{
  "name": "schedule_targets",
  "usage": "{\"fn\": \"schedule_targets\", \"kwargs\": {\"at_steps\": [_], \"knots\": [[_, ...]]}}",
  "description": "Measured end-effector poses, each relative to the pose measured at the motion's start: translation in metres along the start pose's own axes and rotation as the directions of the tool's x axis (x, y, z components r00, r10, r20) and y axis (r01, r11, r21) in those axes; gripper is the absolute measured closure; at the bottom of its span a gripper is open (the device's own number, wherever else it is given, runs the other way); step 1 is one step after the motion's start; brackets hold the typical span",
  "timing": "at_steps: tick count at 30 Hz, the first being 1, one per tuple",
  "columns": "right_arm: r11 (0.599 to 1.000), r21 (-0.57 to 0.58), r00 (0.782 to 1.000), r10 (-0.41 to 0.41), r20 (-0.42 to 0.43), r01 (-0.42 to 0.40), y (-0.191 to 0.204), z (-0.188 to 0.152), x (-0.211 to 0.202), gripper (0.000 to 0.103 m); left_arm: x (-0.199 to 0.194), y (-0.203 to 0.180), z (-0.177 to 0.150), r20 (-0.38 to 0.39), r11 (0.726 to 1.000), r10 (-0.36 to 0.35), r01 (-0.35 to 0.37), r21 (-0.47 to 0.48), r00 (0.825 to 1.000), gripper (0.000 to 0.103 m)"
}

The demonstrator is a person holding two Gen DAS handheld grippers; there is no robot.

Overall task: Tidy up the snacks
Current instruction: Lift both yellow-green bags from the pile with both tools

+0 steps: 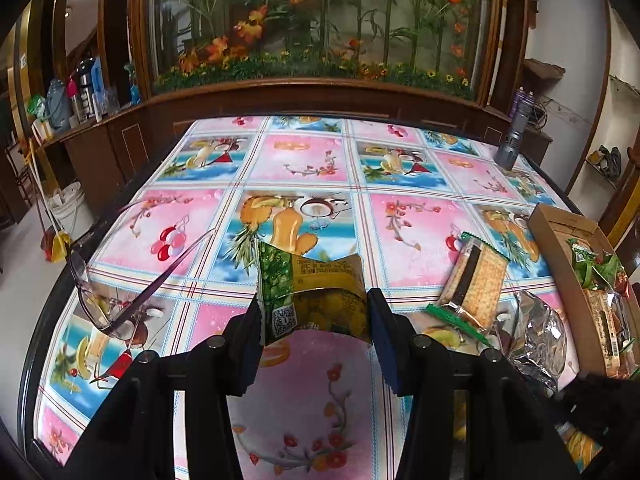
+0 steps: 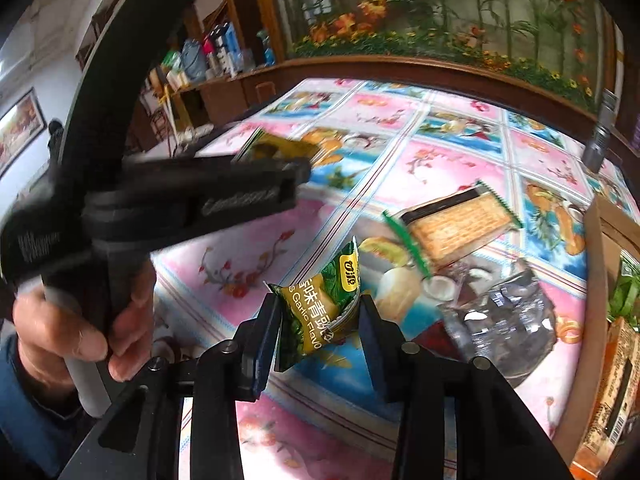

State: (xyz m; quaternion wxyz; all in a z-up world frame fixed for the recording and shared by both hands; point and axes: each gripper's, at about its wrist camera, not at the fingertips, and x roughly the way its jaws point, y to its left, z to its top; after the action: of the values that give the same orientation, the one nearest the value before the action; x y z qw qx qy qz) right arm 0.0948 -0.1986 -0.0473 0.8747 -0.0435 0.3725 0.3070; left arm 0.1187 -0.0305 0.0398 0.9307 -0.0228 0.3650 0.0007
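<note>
I have a snack in each tool. In the left wrist view the left gripper (image 1: 316, 312) is clamped on a green-and-yellow pea packet (image 1: 312, 292) at centre frame, its wrapper bowed between the two pads and lifted off the flowered tablecloth (image 1: 304, 160). In the right wrist view the right gripper (image 2: 320, 320) has a garlic-flavour packet (image 2: 320, 312) between its jaws at lower centre. The left pad presses its edge, but I cannot tell whether the right pad touches it, so I treat that hold as unsure.

The cardboard box (image 1: 560, 264), already holding some packets, sits at the right edge of the left wrist view. I judge it to be where both snacks belong. A cracker pack (image 1: 472, 280) and a silver foil bag (image 1: 540, 340) lie on the cloth just left of the box, in my path.

To do this well, I would firm up the right grip before moving, since a crinkly wrapper can slip out of a one-sided pinch. Then I carry each packet high enough to pass over the cracker pack and foil bag, one hand at a time, because the left tool fills the left half of the right wrist view and the two could collide. The eyeglasses (image 1: 120, 300) at lower left are clear of all this, and I leave them alone.
</note>
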Motion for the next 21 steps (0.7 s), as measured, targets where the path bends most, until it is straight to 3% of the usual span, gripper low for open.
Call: {"fn": "schedule_targets", "kwargs": {"at_steps": [10, 21], "knots": [[0.974, 0.206, 0.984, -0.124, 0.126, 0.096, -0.054, 0.013, -0.035, 0.06, -0.015, -0.032, -0.01, 0.082, 0.994, 0.013, -0.022, 0.106, 0.997, 0.056], [0.966, 0.235, 0.977, -0.149, 0.151, 0.111, -0.061, 0.014, -0.046, 0.06, -0.024, -0.059, -0.02, 0.187, 0.966, 0.079, -0.121, 0.229, 0.979, 0.056]]}}
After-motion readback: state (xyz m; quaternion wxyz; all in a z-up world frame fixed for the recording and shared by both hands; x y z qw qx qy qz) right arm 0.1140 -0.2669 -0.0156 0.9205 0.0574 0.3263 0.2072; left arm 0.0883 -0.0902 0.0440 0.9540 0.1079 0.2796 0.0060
